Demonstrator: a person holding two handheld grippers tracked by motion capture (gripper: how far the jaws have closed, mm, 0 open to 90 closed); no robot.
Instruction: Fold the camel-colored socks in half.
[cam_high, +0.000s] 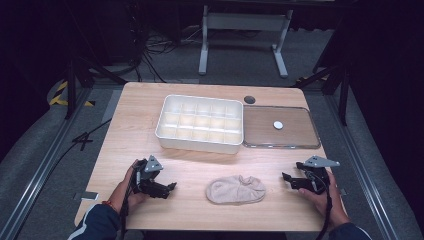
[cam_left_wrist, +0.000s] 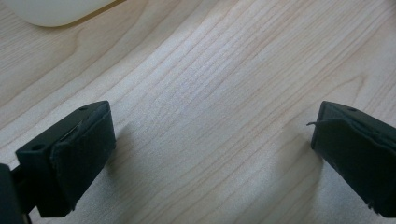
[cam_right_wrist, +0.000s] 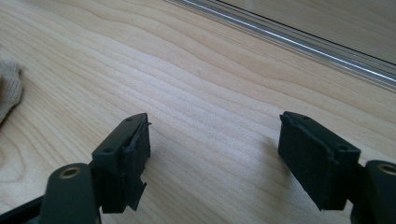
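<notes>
A beige sock (cam_high: 236, 190) lies crumpled near the front edge of the wooden table (cam_high: 200, 165), between the two hands. Left of it, my left gripper (cam_high: 167, 189) rests low over the wood, pointing right, its jaws wide apart with bare wood between them (cam_left_wrist: 212, 140). On the sock's right my right gripper (cam_high: 289, 180) points left, open too, nothing between its fingers (cam_right_wrist: 215, 154). The sock's edge (cam_right_wrist: 9, 88) shows at the left of the right gripper view. Behind stands a white divided tray (cam_high: 200, 122), empty, with several compartments.
A clear flat lid (cam_high: 280, 127) with a small white disc (cam_high: 278, 125) on it lies right of the tray. A dark round cap (cam_high: 249, 99) sits in the table behind it. Beyond the table are floor cables and a white stand's legs.
</notes>
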